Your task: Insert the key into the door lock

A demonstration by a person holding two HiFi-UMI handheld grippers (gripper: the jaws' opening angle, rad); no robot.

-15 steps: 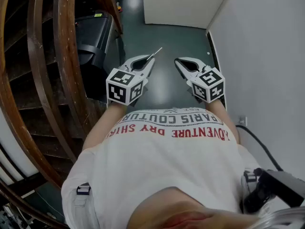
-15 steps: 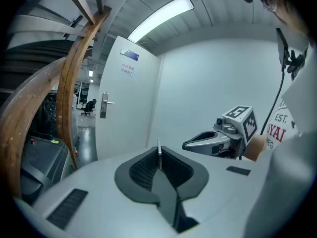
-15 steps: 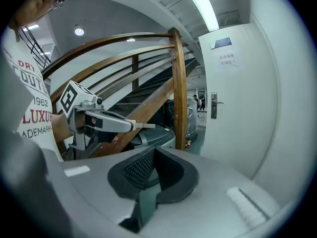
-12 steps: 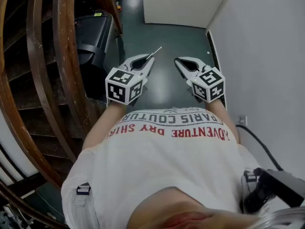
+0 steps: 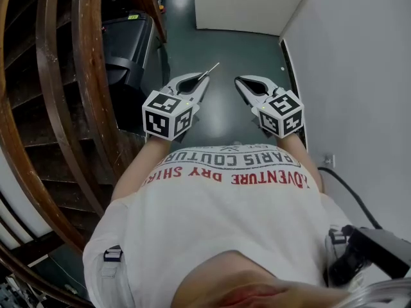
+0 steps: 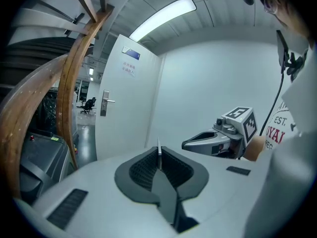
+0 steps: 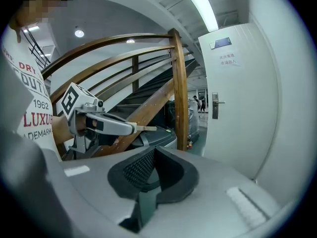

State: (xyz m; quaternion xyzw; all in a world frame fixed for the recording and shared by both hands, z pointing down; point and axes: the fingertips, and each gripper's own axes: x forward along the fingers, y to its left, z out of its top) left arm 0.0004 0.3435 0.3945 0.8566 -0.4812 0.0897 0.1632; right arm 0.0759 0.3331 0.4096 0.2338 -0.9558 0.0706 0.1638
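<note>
My left gripper [image 5: 201, 82] is shut on a thin metal key [image 5: 210, 70], whose blade sticks out past the fingertips. In the left gripper view the key [image 6: 159, 155] stands edge-on between the closed pads. A white door [image 6: 126, 103] with a lever handle and lock plate [image 6: 105, 103] stands some way ahead. My right gripper [image 5: 239, 82] is held beside the left one, shut with nothing in it. From the right gripper view [image 7: 153, 155] I see the left gripper [image 7: 132, 128], the key [image 7: 147, 128] and the door handle [image 7: 215, 105].
A curved wooden stair railing [image 5: 90, 76] runs along the left, with a black machine [image 5: 125, 43] beside it. A white wall [image 5: 359, 76] closes the right side, where a black cable [image 5: 350, 194] leads to a socket [image 5: 327, 162]. Dark floor [image 5: 225, 50] stretches ahead.
</note>
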